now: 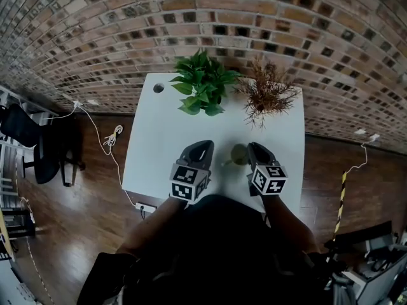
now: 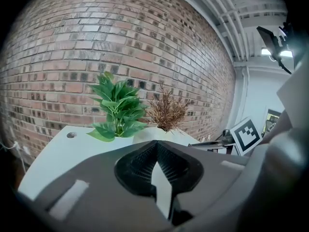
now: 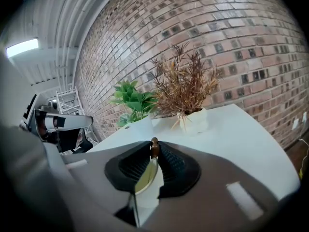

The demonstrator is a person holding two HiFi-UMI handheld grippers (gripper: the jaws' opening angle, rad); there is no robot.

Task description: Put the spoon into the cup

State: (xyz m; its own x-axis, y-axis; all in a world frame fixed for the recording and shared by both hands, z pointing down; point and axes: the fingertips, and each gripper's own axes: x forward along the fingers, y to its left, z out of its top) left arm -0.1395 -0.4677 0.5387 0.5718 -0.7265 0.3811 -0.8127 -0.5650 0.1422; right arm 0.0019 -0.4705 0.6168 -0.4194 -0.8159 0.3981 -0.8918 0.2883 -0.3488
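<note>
One spoon (image 3: pixel 154 150) pinched in right tongs (image 3: pixel 154 144), cup (image 1: pixel 238 155) below

Brick wall (image 1: pixel 95 18); wood floor (image 1: pixel 76 227); white table (image 1: pixel 152 148)

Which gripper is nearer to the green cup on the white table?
Right. The right gripper is close beside the green cup, on its right, jaws shut on the spoon. The left gripper is on its left, with bare table between.
</note>
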